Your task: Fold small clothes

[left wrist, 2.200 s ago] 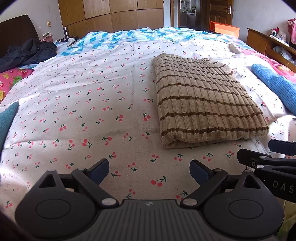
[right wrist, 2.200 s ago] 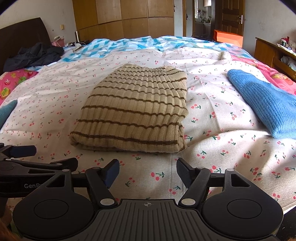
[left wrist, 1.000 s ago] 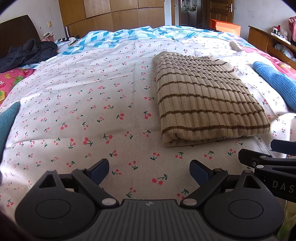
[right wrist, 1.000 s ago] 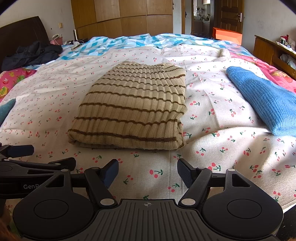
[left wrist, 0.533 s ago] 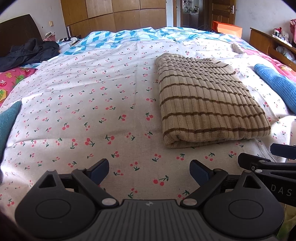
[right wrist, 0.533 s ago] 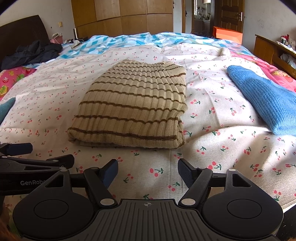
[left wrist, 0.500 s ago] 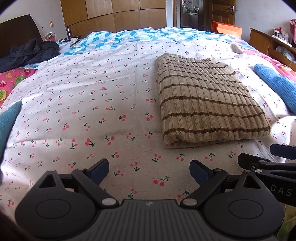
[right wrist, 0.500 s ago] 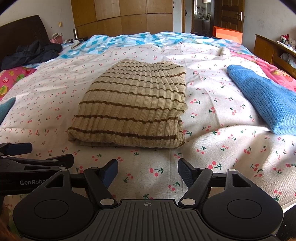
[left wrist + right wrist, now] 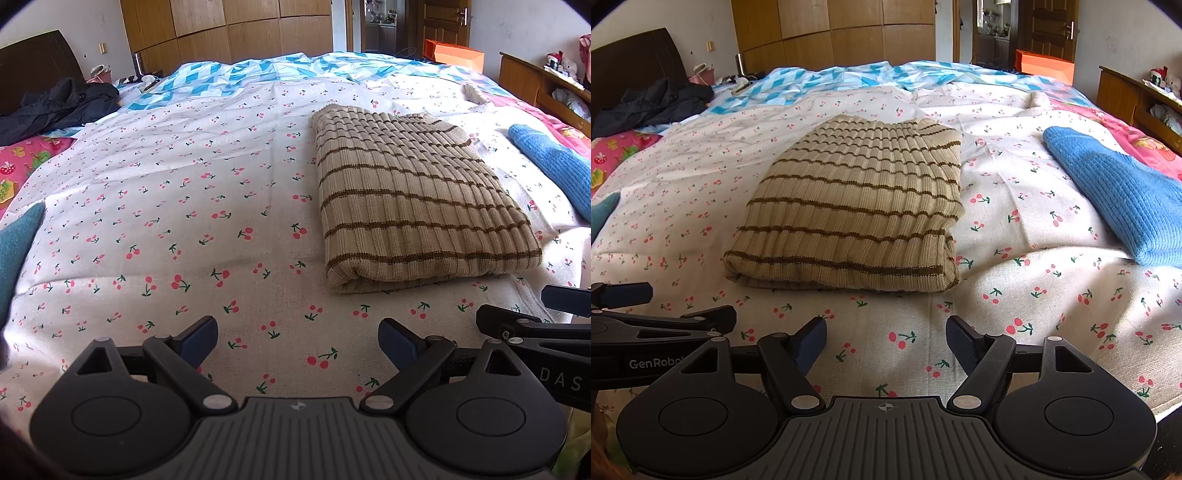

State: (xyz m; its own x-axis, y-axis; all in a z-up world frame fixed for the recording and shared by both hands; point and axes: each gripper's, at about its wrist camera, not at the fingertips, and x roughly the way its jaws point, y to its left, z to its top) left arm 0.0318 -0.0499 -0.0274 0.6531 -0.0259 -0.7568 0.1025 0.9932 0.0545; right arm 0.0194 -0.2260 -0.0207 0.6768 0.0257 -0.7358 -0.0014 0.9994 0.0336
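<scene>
A beige knit sweater with brown stripes lies folded into a flat rectangle on the cherry-print bedsheet; it also shows in the right wrist view. My left gripper is open and empty, hovering over the sheet near the bed's front edge, left of the sweater's near edge. My right gripper is open and empty, just short of the sweater's near folded edge. Each gripper shows at the side of the other's view.
A folded blue knit garment lies to the right of the sweater. A teal cloth lies at the left bed edge. A dark jacket lies at the far left, a blue-white quilt behind. A wooden cabinet stands on the right.
Both views shifted only slightly; the sweater lies as before and both grippers stay open and empty.
</scene>
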